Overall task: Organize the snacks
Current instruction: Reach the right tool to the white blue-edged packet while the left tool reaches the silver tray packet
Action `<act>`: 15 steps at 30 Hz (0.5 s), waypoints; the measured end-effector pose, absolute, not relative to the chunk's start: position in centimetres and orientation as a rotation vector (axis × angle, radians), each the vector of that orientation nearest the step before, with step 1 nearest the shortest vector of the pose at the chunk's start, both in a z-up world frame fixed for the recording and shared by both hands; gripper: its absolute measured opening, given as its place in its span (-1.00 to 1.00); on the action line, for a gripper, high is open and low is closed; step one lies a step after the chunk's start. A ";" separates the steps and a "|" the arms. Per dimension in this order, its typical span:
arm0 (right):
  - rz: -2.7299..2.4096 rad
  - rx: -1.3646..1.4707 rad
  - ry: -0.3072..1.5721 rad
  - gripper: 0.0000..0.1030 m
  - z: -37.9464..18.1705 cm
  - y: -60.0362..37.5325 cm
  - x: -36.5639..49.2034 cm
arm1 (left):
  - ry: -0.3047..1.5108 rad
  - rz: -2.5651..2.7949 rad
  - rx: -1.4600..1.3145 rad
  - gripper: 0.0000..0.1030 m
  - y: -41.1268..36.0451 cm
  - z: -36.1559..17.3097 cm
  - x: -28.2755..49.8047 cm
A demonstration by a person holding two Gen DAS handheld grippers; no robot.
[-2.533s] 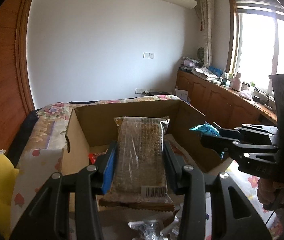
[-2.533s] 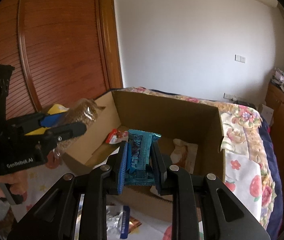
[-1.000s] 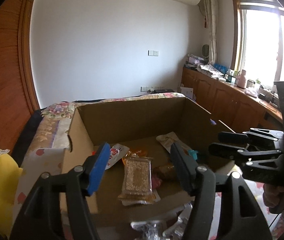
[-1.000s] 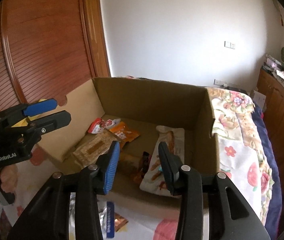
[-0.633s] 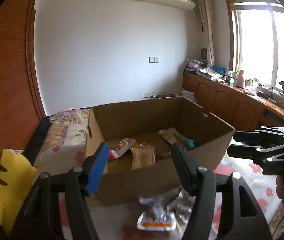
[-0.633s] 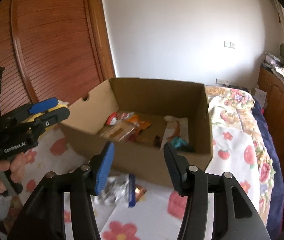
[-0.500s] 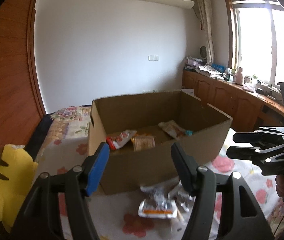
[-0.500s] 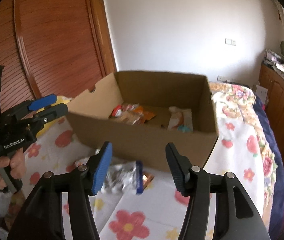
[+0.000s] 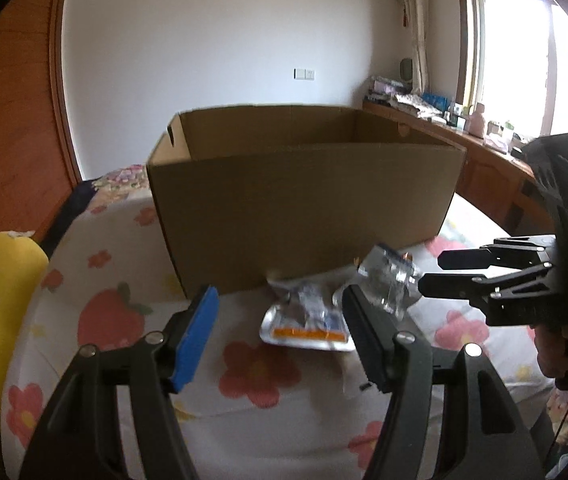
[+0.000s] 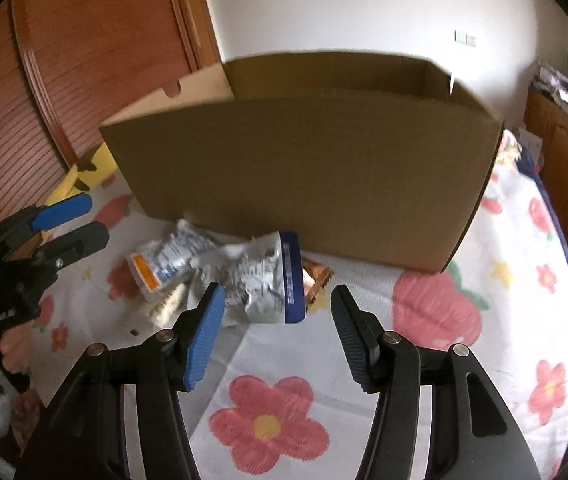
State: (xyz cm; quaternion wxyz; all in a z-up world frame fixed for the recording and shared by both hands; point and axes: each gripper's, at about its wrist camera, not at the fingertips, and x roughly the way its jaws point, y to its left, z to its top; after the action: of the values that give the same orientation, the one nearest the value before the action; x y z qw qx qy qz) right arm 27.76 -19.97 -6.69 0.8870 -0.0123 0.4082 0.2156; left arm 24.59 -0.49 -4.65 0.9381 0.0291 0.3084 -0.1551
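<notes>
Cardboard box [image 9: 304,200] fills mid-frame, its near wall hiding the packs dropped in a moment ago; left claw [image 9: 279,336], lower centre, now wide and empty; orange-striped packet [image 9: 308,320] lies on the bed [image 9: 243,392] between its fingers; right claw [image 10: 277,328] likewise wide, lowered over the blue-edged foil packet [image 10: 267,276]; next pickups likely begin.

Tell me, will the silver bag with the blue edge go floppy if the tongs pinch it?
Probably floppy: the silver bag is crinkled and lies slumped on the bedsheet. It looks light, thin foil with little bulk. The shiny foil may slip, so the open right tongs had better pinch its blue edge.
</notes>
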 end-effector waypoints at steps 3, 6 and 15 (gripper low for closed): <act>0.452 -0.005 0.885 0.09 -7.6 -19.9 28.0 | 0.657 -0.325 0.051 0.25 -0.7 -5.3 24.6; 0.466 0.026 0.909 0.07 -8.0 -19.9 28.4 | 0.661 -0.334 0.043 0.25 -0.7 -5.4 24.7; 0.489 0.065 0.942 -0.01 -8.5 -19.5 28.7 | 0.669 -0.323 0.080 0.25 -1.1 -5.9 24.6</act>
State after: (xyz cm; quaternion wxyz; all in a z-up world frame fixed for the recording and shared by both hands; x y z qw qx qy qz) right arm 28.74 -19.51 -8.54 0.8620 0.0308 0.4490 0.2332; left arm 24.64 -1.09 -5.87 0.9310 0.0391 0.3268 -0.1580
